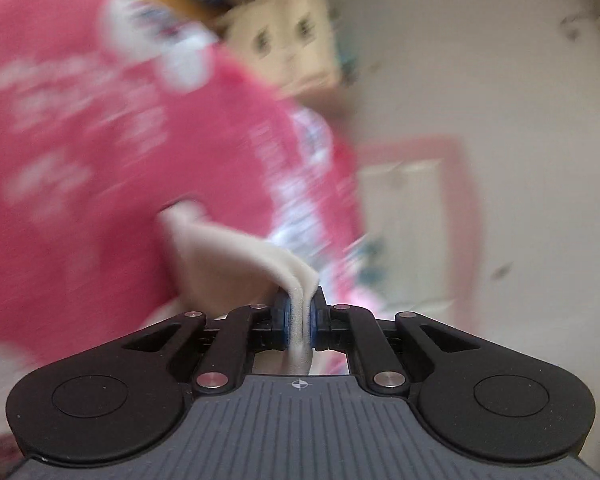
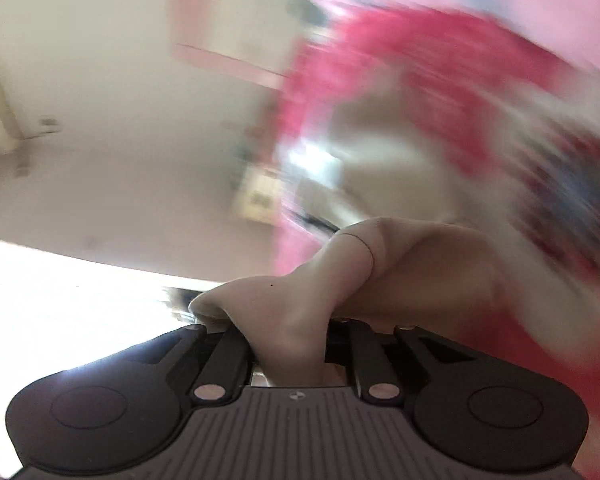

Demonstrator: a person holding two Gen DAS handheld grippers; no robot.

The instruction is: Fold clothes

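Observation:
A cream garment (image 1: 236, 256) is pinched between the blue pads of my left gripper (image 1: 300, 316), which is shut on a fold of it; the cloth runs up and left from the jaws. In the right wrist view the same cream garment (image 2: 380, 264) bunches over my right gripper (image 2: 288, 340) and hides its fingertips; the cloth goes down between the jaws, which stand close together on it. Both views are blurred by motion.
A person in a pink printed shirt (image 1: 80, 120) fills the left of the left wrist view and shows as a pink blur (image 2: 440, 80) in the right one. A cardboard box (image 1: 284, 40) and a pale wall (image 1: 480, 60) lie behind. A bright window (image 2: 60, 312) glares lower left.

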